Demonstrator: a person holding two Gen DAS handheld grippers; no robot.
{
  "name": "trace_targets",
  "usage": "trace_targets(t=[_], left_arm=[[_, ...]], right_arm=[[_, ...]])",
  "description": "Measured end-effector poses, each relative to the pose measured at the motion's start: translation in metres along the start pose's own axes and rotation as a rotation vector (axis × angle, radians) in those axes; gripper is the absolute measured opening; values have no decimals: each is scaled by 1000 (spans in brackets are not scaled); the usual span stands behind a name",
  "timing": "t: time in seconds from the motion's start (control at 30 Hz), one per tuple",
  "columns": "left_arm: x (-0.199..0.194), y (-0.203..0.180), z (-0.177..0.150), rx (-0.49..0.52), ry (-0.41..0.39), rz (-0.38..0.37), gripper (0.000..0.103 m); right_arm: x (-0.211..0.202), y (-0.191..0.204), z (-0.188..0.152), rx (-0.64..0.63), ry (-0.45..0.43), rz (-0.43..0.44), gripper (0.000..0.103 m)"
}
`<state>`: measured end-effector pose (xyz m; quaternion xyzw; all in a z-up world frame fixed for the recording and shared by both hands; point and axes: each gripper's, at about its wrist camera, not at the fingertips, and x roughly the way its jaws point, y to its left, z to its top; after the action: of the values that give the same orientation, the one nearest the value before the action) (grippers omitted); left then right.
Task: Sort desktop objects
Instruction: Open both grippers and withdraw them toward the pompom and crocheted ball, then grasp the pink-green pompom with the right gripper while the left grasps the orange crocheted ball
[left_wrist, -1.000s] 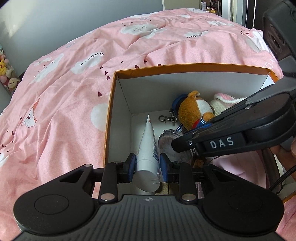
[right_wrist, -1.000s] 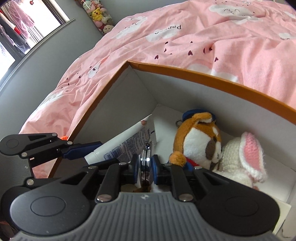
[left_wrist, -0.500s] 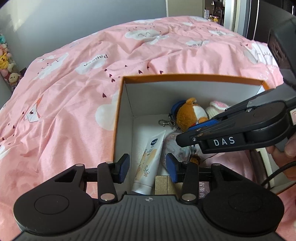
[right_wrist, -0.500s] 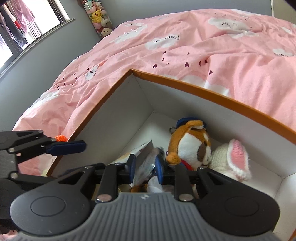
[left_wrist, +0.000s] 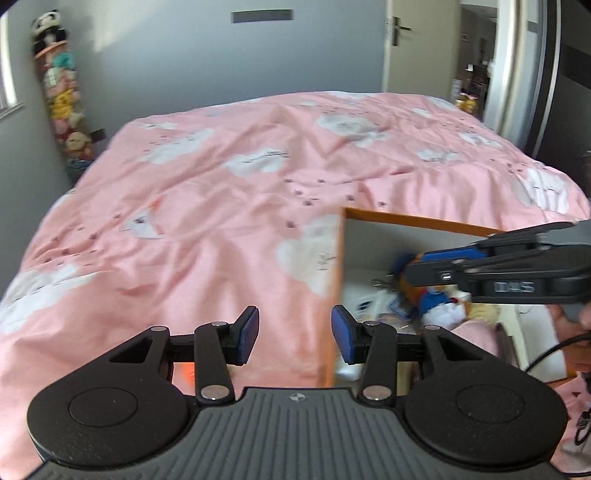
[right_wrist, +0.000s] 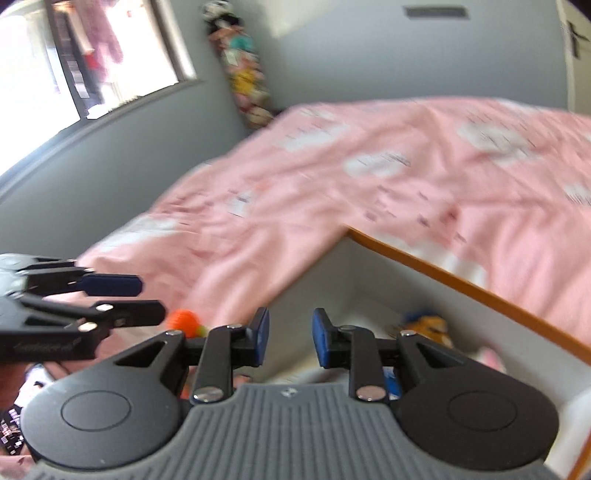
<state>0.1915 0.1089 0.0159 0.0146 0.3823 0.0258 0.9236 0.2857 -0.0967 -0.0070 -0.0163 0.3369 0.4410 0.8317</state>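
- Box (left_wrist: 413, 221) with an orange rim and white walls sits on the pink bedspread (left_wrist: 229, 192), on the right side of the bed — its near part is hidden behind the grippers.
- Inside it, blurred, lie a plush toy (left_wrist: 430, 291) in orange, white and blue, a keyring clasp just left of that toy, and a white tube (left_wrist: 364, 308) against the left wall.
- From the right wrist view the same plush toy (right_wrist: 430, 325) lies at the far corner of the box, with a pink-eared knitted toy (right_wrist: 491, 360) near it.
- Left gripper (left_wrist: 294, 334) hangs over the bedspread just left of the box wall, jaws parted about halfway, nothing between them.
- Right gripper (right_wrist: 290, 338) is above the box's left corner — its jaws are opening, a narrow gap, nothing between them.
- A small orange ball (right_wrist: 183, 320) lies on the bedspread just outside the box, near the left gripper's fingers.
- Stuffed toys are stacked in the far left corner of the room.
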Motion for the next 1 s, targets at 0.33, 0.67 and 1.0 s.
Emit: trace_targets(t=[0.33, 0.67, 1.0], left_arm=[[-23, 49, -36, -20, 66, 94, 50], [-21, 65, -75, -4, 156, 96, 50], [1, 73, -77, -6, 194, 81, 50]], right_arm=[[20, 93, -25, -230, 14, 151, 34], [70, 143, -88, -406, 135, 50, 45], [110, 152, -107, -497, 211, -48, 48]])
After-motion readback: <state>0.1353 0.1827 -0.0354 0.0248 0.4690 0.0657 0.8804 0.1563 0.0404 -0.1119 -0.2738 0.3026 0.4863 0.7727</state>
